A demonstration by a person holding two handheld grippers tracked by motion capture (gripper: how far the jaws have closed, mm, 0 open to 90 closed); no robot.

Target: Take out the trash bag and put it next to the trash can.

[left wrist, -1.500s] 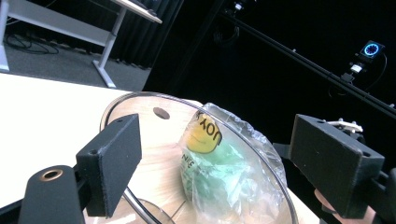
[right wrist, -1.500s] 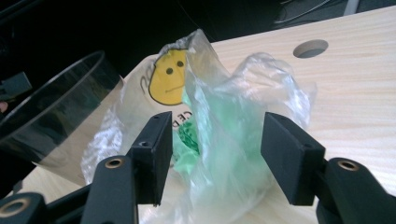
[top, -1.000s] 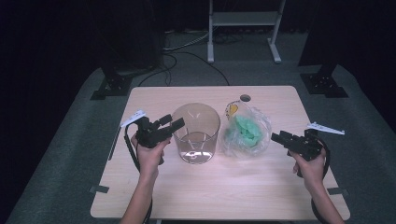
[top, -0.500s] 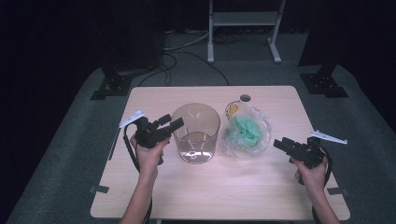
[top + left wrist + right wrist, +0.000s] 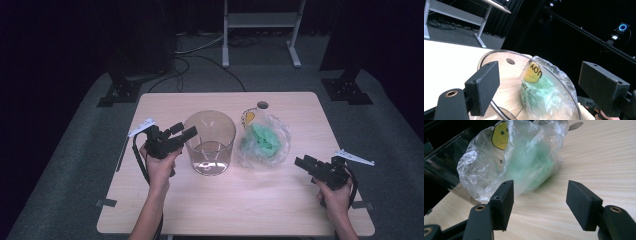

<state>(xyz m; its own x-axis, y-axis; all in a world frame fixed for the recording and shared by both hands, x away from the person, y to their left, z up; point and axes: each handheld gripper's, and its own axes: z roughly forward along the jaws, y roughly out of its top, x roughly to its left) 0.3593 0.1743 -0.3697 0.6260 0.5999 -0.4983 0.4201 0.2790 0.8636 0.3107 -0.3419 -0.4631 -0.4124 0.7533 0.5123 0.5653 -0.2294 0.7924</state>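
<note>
A clear round container (image 5: 210, 142) stands on the wooden table (image 5: 250, 210) left of centre. Beside it on the right lies a crumpled clear plastic bag (image 5: 263, 141) with green stuff inside and a yellow smiley face (image 5: 501, 133) printed on it. My left gripper (image 5: 184, 131) is at the container's left rim, open, and its jaws press on nothing. In the left gripper view the container's rim (image 5: 499, 51) and the bag (image 5: 544, 87) show between that gripper's (image 5: 541, 75) jaws. My right gripper (image 5: 302, 161) is open and points at the bag (image 5: 524, 162) from a short distance, with bare table between its (image 5: 540, 195) jaws.
A round hole (image 5: 262, 105) sits near the table's far edge. Black stands (image 5: 120, 90) (image 5: 347, 87) and a white frame (image 5: 260, 30) rest on the grey floor behind the table, with cables (image 5: 200, 50) between them.
My right hand has drawn its gripper lower and back toward the table's front right, away from the bag. The left gripper, container and bag have stayed where they were.
</note>
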